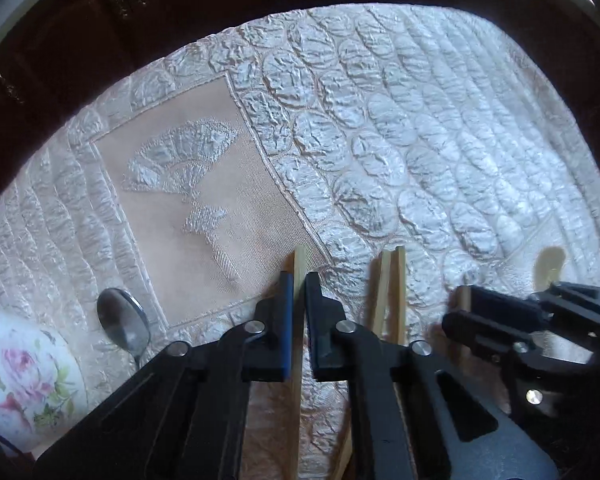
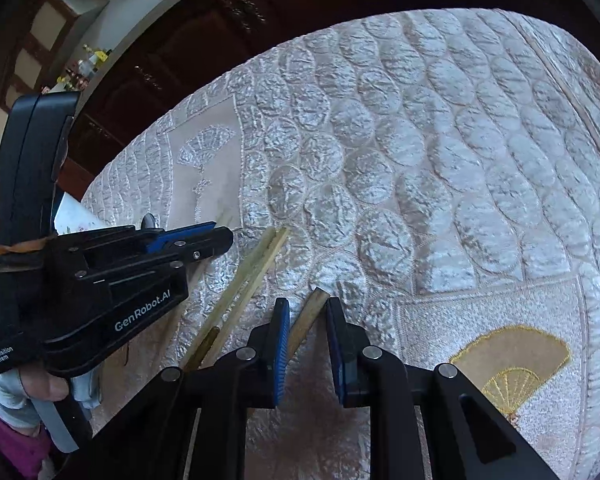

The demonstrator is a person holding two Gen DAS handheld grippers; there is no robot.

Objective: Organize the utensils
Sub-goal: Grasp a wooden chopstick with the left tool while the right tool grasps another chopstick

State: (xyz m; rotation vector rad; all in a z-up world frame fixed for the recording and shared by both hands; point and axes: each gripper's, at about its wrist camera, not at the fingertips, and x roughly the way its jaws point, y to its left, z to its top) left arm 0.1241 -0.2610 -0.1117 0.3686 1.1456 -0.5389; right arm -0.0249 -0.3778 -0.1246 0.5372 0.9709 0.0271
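Several wooden chopsticks lie on a silvery quilted tablecloth (image 1: 380,120). In the left wrist view my left gripper (image 1: 299,280) straddles one chopstick (image 1: 299,264), its jaws narrowly apart around it. A pair of chopsticks (image 1: 392,288) lies just to its right. My right gripper (image 1: 466,300) is further right, over another chopstick. In the right wrist view my right gripper (image 2: 307,306) is open around a chopstick (image 2: 312,312); the pair (image 2: 252,272) lies to its left, and the left gripper (image 2: 220,236) beyond. A metal spoon (image 1: 124,320) lies left.
A white bowl with pink flowers (image 1: 24,384) stands at the near left beside the spoon. A dark wooden cabinet (image 2: 220,40) runs behind the table. A gold fan motif (image 2: 512,364) is woven in the cloth at the near right.
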